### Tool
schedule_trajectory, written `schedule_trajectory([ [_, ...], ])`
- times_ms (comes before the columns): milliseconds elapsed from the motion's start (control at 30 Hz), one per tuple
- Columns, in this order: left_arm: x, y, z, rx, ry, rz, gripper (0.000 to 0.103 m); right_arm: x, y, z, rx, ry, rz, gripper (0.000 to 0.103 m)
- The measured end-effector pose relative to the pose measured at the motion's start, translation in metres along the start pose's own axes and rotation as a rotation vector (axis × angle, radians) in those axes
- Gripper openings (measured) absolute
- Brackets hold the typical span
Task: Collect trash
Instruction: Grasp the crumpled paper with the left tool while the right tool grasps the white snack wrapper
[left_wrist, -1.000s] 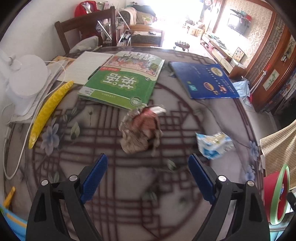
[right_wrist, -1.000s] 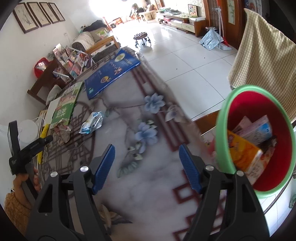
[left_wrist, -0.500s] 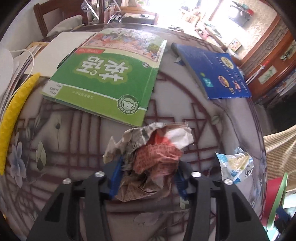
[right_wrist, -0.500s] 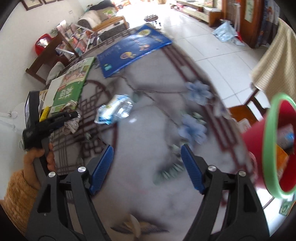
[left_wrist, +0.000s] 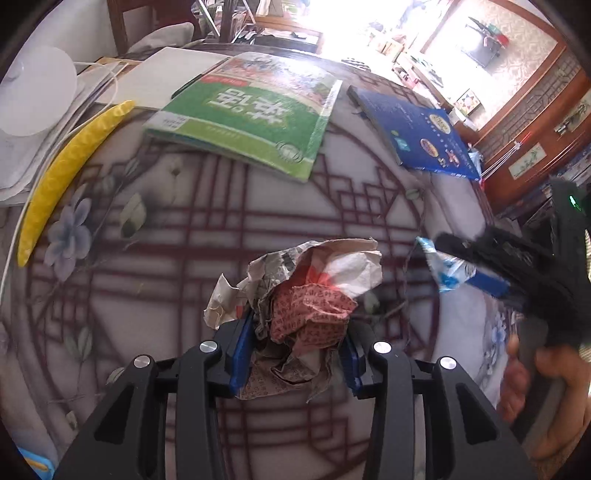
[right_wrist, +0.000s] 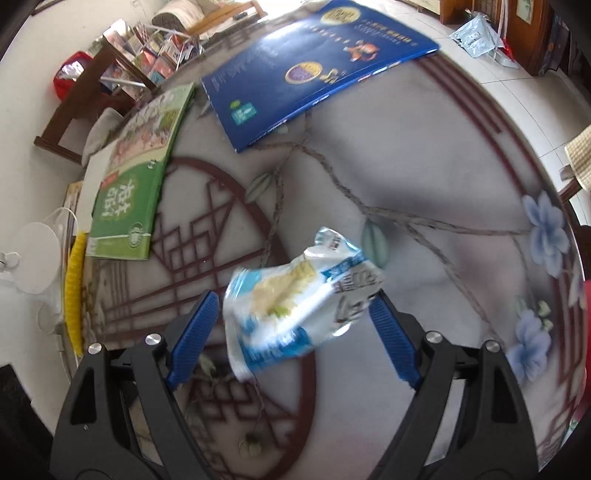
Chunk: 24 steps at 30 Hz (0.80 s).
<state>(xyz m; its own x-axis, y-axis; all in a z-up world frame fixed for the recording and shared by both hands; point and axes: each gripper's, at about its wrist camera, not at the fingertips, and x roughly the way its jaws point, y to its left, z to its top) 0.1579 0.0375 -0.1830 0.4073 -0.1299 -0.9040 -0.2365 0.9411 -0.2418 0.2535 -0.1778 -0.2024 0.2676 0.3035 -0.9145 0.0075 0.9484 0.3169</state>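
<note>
Round marble-look tabletop (left_wrist: 207, 236) with a dark red lattice print and blue flowers, living room and tiled floor behind it. Toward the far edge there's a green textbook (left_wrist: 255, 110) lying flat, a blue book (left_wrist: 417, 133) next to it nearer the right edge, and a long yellow curved thing (left_wrist: 62, 173) plus a white round gadget (left_wrist: 33, 96) along the left edge. Nothing sits between the books and the trash, so that middle stretch is just pattern. The left gripper (left_wrist: 295, 354) has its fingers narrowed right onto a crumpled paper wad (left_wrist: 306, 295), a lumpy ball with no real long axis, around the middle of the tabletop. The right gripper (right_wrist: 291, 332) has its fingers spread wide on either side of a blue and white snack wrapper (right_wrist: 299, 299), not pinching it as far as I can see. The wrapper's long axis runs roughly across the gap between the fingers, its torn end tipped up toward the far right edge.
</note>
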Motion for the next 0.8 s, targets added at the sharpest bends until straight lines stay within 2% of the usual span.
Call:
schedule_trajectory([
  [67, 0.001, 0.003, 0.000, 0.005, 0.001, 0.016, 0.038, 0.004, 0.004, 0.000, -0.026, -0.012, -0.021, 0.063],
  [100, 0.001, 0.005, -0.001, 0.002, 0.001, 0.019, 0.038, 0.004, 0.007, 0.000, -0.046, -0.018, -0.020, 0.042],
  [167, 0.001, 0.008, 0.001, -0.019, 0.005, 0.011, 0.038, 0.005, 0.009, -0.001, -0.083, 0.006, -0.002, 0.031],
  [233, 0.001, 0.010, 0.004, -0.039, 0.004, -0.002, 0.038, 0.000, 0.011, -0.003, -0.107, 0.014, 0.019, 0.027],
  [500, -0.021, -0.009, 0.005, 0.018, -0.057, 0.002, 0.038, -0.064, 0.012, -0.041, -0.211, -0.049, 0.053, 0.027],
  [800, -0.063, -0.039, -0.011, 0.098, -0.135, -0.030, 0.038, -0.133, -0.006, -0.088, -0.158, -0.149, 0.064, 0.027],
])
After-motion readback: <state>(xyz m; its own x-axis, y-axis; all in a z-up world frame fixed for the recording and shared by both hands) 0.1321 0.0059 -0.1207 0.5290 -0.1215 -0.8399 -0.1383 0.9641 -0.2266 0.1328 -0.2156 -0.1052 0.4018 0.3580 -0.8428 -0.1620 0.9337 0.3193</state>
